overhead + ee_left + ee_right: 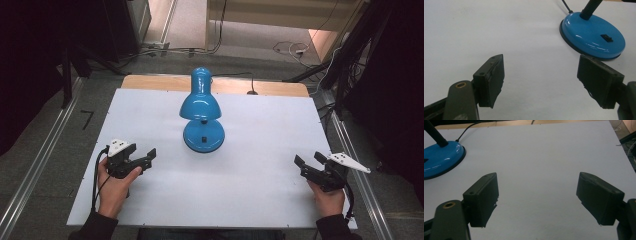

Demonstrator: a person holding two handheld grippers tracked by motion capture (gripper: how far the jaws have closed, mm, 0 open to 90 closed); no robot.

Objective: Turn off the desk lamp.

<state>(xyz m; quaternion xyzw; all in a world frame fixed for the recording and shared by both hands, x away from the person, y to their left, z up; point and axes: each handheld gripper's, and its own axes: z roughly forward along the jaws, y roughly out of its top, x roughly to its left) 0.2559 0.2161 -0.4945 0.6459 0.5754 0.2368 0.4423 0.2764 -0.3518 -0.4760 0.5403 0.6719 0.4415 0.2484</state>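
Left gripper [145,156] sits at the left of the white surface [260,200], fingers [491,80] spread with nothing between them, aimed toward the lamp.

Blue desk lamp [201,107] stands mid-surface toward the far edge, well apart from both grippers. Round base [592,37] carries a small black switch [606,38] on top; a black gooseneck [590,8] rises from it to the shade [200,106], which droops over the base. Cord [235,75] runs off the back.

Handling guess: glossy enamel, so slippery; base likely weighted, shade light (top-heavy if lifted by the shade). Gooseneck flexes, poor for carrying. Best hold is probably the base rim or the neck just above the base.

Right gripper [310,162] rests at the right edge, fingers [599,197] spread too, empty.
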